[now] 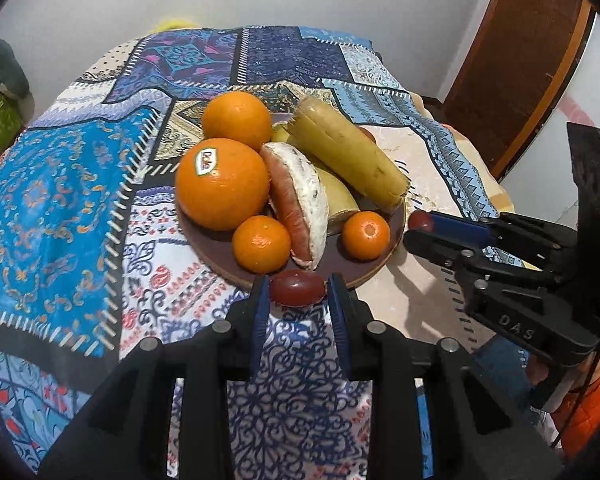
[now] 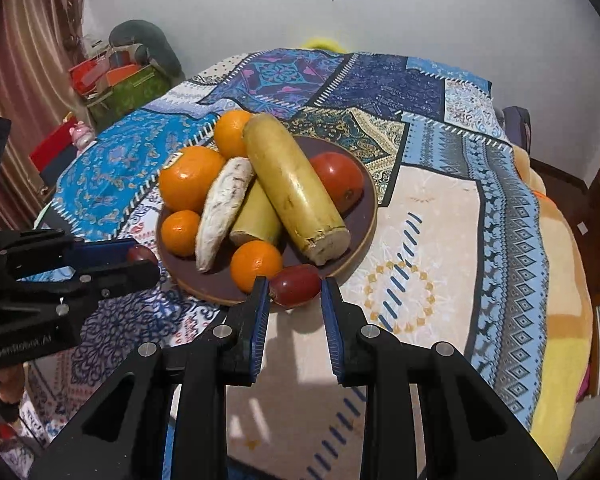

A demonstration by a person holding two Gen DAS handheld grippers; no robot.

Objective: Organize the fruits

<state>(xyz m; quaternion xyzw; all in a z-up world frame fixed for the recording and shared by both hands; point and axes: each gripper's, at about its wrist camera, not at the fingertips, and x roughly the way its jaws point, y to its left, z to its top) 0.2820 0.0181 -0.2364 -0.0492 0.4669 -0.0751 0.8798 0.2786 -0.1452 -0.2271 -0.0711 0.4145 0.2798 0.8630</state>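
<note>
A brown plate holds two large oranges, smaller mandarins, two yellow cylinder-shaped pieces, a pink and white slice and a red round fruit. My left gripper is shut on a small dark red oval fruit just above the plate's near rim. My right gripper is shut on a second small red fruit at the plate's near right edge.
A patchwork cloth in blue and beige covers the surface. Boxes and clutter stand at the far left by a curtain. A wooden door is at the right. A person's orange sleeve shows at the lower right.
</note>
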